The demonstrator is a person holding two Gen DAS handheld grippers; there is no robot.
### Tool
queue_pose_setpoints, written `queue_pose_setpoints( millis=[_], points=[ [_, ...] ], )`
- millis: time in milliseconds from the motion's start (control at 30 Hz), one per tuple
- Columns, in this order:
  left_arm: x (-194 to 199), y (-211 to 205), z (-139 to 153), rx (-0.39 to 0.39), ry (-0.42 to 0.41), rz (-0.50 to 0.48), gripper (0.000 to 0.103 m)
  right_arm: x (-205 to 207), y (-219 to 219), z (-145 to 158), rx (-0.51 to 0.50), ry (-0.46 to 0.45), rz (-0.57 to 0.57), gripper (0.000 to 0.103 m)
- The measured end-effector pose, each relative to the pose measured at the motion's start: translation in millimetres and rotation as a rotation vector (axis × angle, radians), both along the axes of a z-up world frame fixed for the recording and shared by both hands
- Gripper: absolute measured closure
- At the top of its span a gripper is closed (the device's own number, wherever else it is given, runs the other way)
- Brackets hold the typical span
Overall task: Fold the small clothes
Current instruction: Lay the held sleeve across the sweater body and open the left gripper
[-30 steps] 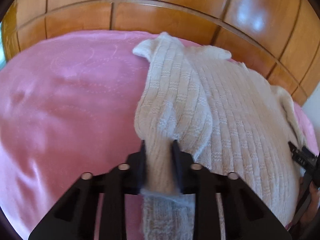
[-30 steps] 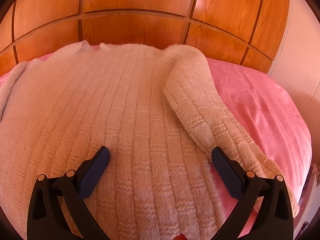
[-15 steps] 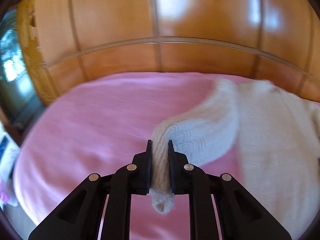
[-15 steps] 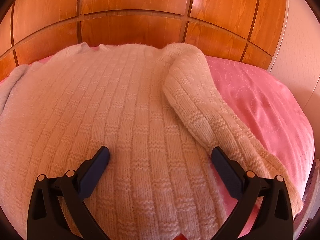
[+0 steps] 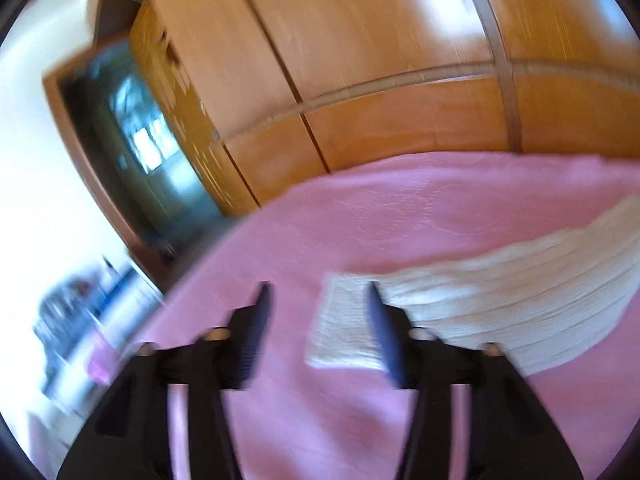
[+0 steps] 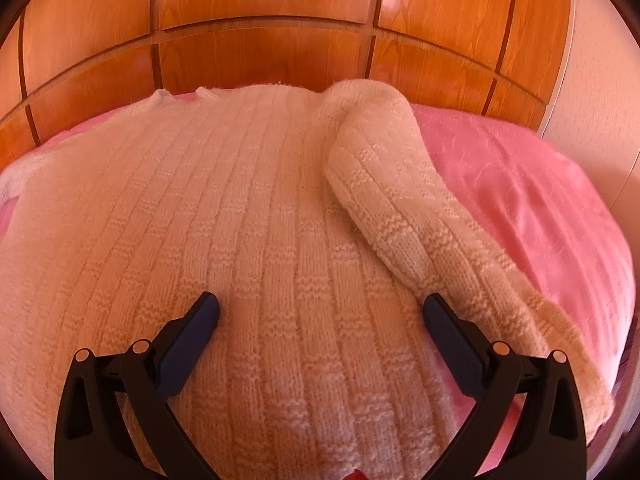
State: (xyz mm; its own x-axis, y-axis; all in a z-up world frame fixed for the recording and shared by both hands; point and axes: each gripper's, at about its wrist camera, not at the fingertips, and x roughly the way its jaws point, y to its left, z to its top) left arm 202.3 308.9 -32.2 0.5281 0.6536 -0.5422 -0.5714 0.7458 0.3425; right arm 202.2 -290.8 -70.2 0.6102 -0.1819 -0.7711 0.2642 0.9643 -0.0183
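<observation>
A cream knitted sweater [image 6: 240, 240] lies flat on a pink bedspread [image 6: 540, 208]. Its right sleeve [image 6: 400, 200] is folded along the body's right side. My right gripper [image 6: 320, 304] is open, jaws wide apart, hovering low over the sweater's lower body. In the blurred left wrist view the sweater's left sleeve [image 5: 500, 292] lies stretched out sideways on the bedspread [image 5: 360, 216], its cuff just in front of the fingers. My left gripper [image 5: 316, 292] is open and empty just above the cuff.
A wooden panelled headboard [image 6: 280, 52] runs behind the bed and also shows in the left wrist view [image 5: 400, 100]. A dark doorway [image 5: 140, 152] and blurred clutter [image 5: 80, 320] lie past the bed's left edge. A pale wall [image 6: 600, 100] is at the right.
My left gripper pulled the left sleeve off the sweater's body out to the left, then opened and let it go on the bedspread. The right gripper has stayed still and open.
</observation>
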Motion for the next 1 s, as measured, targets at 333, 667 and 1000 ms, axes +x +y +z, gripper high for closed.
queue_pose_setpoints(
  millis=[333,667,1000],
  points=[
    [-58.0,-188.0,-5.1,-0.461,-0.111,-0.487,0.025,0.2,-12.2,-2.4,0.113,0.003,-0.002,0.002],
    [-67.9,-305.5,-49.0,-0.301,0.125,-0.652,0.016,-51.0,-26.5,20.8,0.21,-0.041,0.044,0.002],
    [-60.1,-296.0,-60.3,-0.399,0.122,-0.635,0.01,-116.4,-139.7,44.9,0.253,-0.109,-0.229,0.016]
  ],
)
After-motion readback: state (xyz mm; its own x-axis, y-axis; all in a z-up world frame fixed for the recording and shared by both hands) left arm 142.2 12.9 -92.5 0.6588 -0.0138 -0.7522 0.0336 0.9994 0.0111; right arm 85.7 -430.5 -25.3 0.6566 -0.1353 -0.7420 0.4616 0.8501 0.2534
